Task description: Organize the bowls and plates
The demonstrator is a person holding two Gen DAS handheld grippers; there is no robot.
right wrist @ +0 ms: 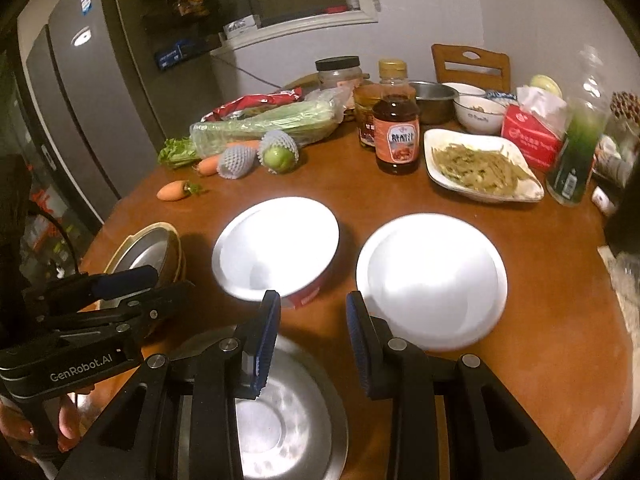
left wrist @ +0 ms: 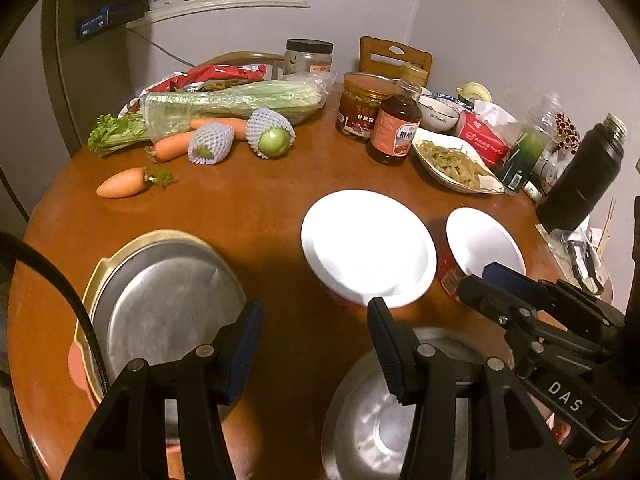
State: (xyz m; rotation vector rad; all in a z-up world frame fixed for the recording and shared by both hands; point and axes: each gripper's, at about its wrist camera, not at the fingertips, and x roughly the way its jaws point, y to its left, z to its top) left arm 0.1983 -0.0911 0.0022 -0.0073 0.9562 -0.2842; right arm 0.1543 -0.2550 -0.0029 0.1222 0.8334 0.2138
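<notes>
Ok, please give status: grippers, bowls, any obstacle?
Left gripper open, empty. Right gripper open, empty. Two white bowls on table, steel plate below grippers. Nothing in the way.

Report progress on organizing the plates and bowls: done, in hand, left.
Done: one steel plate nested in the yellow-rimmed dish. In hand: nothing; the left gripper and right gripper hover empty, fingers apart, above the round steel plate. Left: that plate and the two white-lined red bowls, which sit apart, unstacked.
</notes>
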